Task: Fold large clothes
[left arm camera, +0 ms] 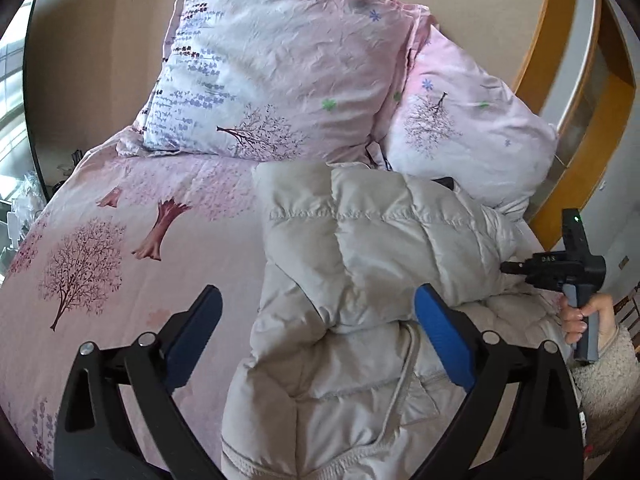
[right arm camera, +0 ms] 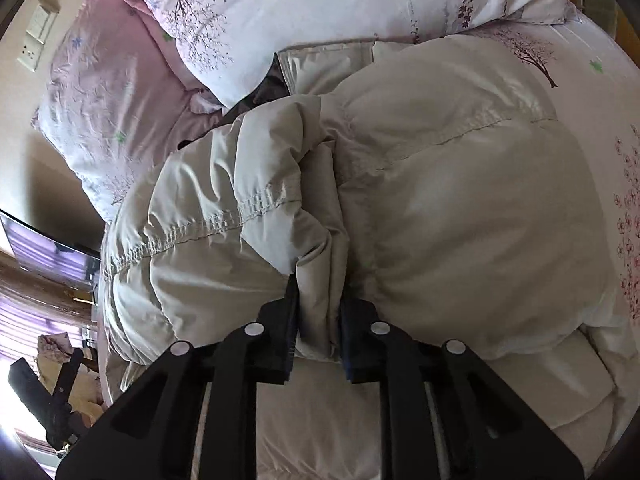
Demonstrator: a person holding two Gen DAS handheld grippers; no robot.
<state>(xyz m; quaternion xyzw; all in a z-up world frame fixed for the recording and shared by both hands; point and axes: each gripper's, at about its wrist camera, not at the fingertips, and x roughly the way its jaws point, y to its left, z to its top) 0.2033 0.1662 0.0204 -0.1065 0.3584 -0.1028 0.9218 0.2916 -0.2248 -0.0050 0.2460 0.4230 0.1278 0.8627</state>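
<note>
- 1 puffer jacket (left arm camera: 360, 264), pale beige, quilted w/ stitched seams; lies bunched on the bed (left arm camera: 120, 240), right half of the left wrist view, near the pillows.
- 2 pillows at the far end: big one (left arm camera: 280, 64) far centre, smaller one (left arm camera: 472, 136) to its right, leaning on it. Both pink-white w/ tree + flower print, same as the bed sheet.
- 2 claws total.
- Left claw (left arm camera: 318, 330): wide apart, blue pads, nothing between them gripped. Jacket fabric sits between the fingers; right pad looks to touch the fold, left pad (left arm camera: 196, 328) is over bare sheet.
- Right claw (right arm camera: 318, 320): narrow, pinching a thick fold of the jacket (right arm camera: 440, 200) btwn its pads. In the left wrist view the same claw (left arm camera: 510, 268) pokes into the jacket's right side, held by the person's hand (left arm camera: 580, 318) in a fleecy cuff.
- Writing: "DAS" in small letters on the right claw's black body; a green LED lit on top of it. No other readable text.
- Jacket has a drawstring cord (left arm camera: 400, 372) running down the near part, plus a pocket flap beside it.
- Wall switch plate (right arm camera: 38, 36) far left in the right wrist view; labels too small to read.
- Wooden door frame (left arm camera: 536, 60) to the right behind the pillows.
- Dark screen (right arm camera: 48, 252) at left edge of the right wrist view; cluttered stuff below it, too blurred to ID.
</note>
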